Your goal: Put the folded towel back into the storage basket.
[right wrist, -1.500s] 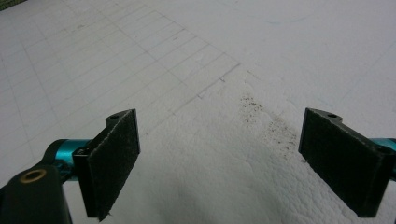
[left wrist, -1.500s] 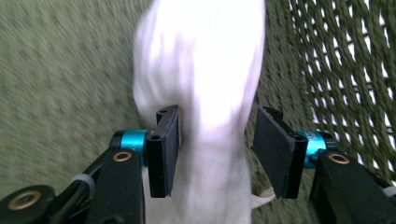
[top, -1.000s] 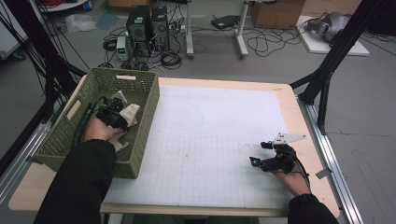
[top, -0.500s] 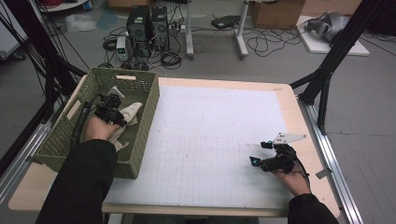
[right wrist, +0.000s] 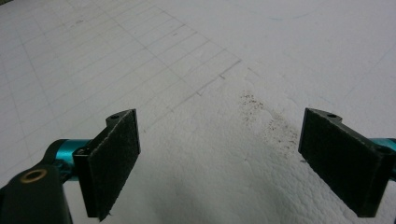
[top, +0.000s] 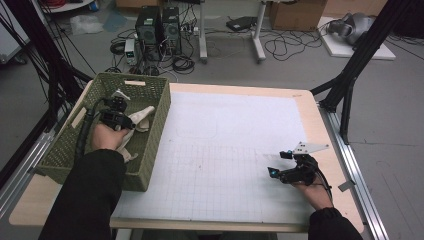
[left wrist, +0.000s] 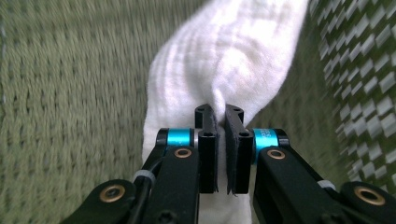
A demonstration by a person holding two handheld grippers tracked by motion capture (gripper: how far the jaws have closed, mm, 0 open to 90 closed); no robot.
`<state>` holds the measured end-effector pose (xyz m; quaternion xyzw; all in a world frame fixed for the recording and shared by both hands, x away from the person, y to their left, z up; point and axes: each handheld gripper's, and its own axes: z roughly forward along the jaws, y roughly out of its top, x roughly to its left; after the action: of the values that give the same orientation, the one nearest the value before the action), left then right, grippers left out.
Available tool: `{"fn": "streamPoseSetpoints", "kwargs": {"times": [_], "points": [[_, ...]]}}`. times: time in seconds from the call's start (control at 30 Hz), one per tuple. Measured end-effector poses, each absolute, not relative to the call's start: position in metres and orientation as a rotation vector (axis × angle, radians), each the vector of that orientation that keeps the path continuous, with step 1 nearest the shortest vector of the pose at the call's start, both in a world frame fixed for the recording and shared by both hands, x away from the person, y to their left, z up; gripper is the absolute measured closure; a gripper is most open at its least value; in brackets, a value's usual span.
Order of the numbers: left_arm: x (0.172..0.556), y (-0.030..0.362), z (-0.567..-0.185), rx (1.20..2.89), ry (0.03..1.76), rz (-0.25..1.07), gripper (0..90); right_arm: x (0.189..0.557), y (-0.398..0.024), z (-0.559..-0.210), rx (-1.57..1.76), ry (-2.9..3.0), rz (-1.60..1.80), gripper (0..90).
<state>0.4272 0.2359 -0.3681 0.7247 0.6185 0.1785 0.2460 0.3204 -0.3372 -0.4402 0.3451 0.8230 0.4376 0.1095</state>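
White cloth lies bunched inside the green woven basket at the left end of the table, and the left gripper has a fold of it pinched between its black pads. Its jaws have just been closing, and in the left gripper view they now stand nearly together with only the thin ridge of fabric between them, the rest of the cloth spreading up and away over the basket's mesh floor. From the high view the left gripper sits low in the basket, the person's dark sleeve reaching over the near rim, and the cloth trails toward the basket's right wall. Well apart from all this, the right gripper rests over the white gridded mat near the table's right edge. Its jaws gape wide in the right gripper view, with nothing between the pads but the bare mat and a faint scatter of dark specks on it.
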Motion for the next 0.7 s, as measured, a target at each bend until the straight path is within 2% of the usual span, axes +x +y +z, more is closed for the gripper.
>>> {"fn": "streamPoseSetpoints", "kwargs": {"times": [0.07,0.13,0.2,0.23,0.3,0.47,0.7], "points": [[0.424,0.240,-0.363,1.840,1.689,0.508,84.9,0.320,-0.337,-0.440,1.010,2.419,1.287,11.9],[0.422,0.241,-0.361,1.782,1.669,0.530,84.8,0.320,-0.337,-0.440,1.010,2.420,1.287,11.9],[0.426,0.238,-0.368,1.819,1.671,0.443,83.6,0.320,-0.337,-0.440,1.009,2.423,1.286,11.9],[0.428,0.236,-0.374,1.851,1.672,0.387,80.1,0.321,-0.336,-0.441,1.006,2.425,1.284,11.9],[0.430,0.232,-0.382,1.933,1.703,0.352,62.0,0.321,-0.335,-0.442,1.002,2.434,1.282,11.9],[0.428,0.233,-0.376,1.961,1.675,0.386,60.4,0.321,-0.334,-0.441,0.995,2.437,1.280,11.9],[0.421,0.240,-0.371,2.136,1.652,0.352,52.7,0.320,-0.334,-0.442,0.997,2.444,1.281,11.9]]}}
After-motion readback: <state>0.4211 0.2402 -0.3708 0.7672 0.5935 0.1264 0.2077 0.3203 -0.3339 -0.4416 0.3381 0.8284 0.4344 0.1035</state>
